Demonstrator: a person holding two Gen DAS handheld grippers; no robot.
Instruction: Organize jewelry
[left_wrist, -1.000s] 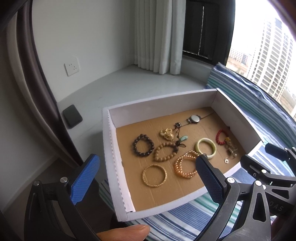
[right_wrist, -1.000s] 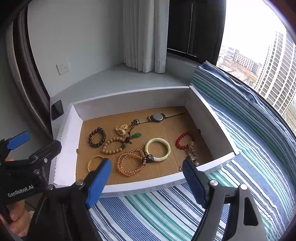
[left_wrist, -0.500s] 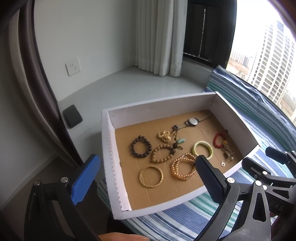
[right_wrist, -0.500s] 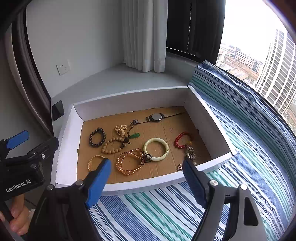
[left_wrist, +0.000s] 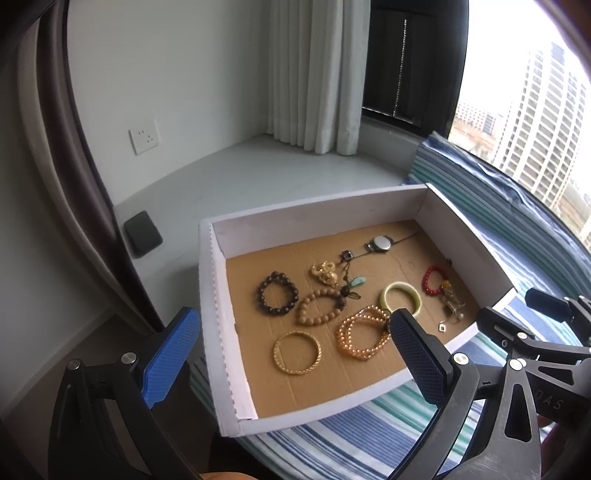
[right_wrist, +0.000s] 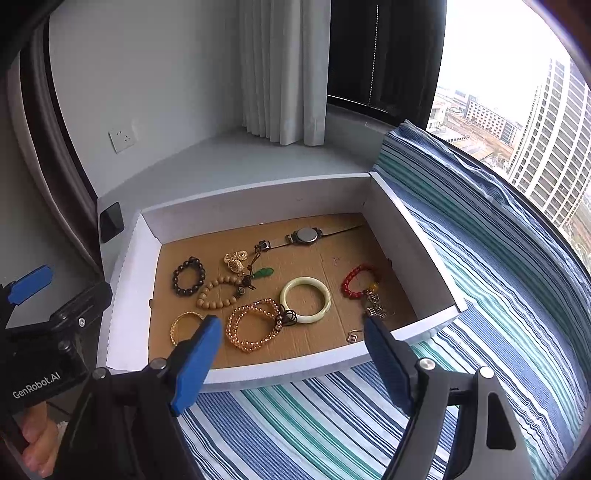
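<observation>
jewelry box (left_wrist: 458, 225), left wrist view: shallow white tray, centre frame, long axis running lower left to upper right; bangles and beads lie flat on its cardboard floor. left gripper (left_wrist: 291, 354) low in frame, jaws wide apart, empty.
right wrist view: box (right_wrist: 255, 199) mid-frame, long axis left-right; near rim low, striped cloth (right_wrist: 480, 280) open to the right. right gripper (right_wrist: 291, 354) jaws apart, nothing between.

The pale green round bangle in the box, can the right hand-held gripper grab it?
Probably yes: the pale green round bangle lies flat in the open-topped box, and the right hand-held gripper hovers open nearby.
</observation>
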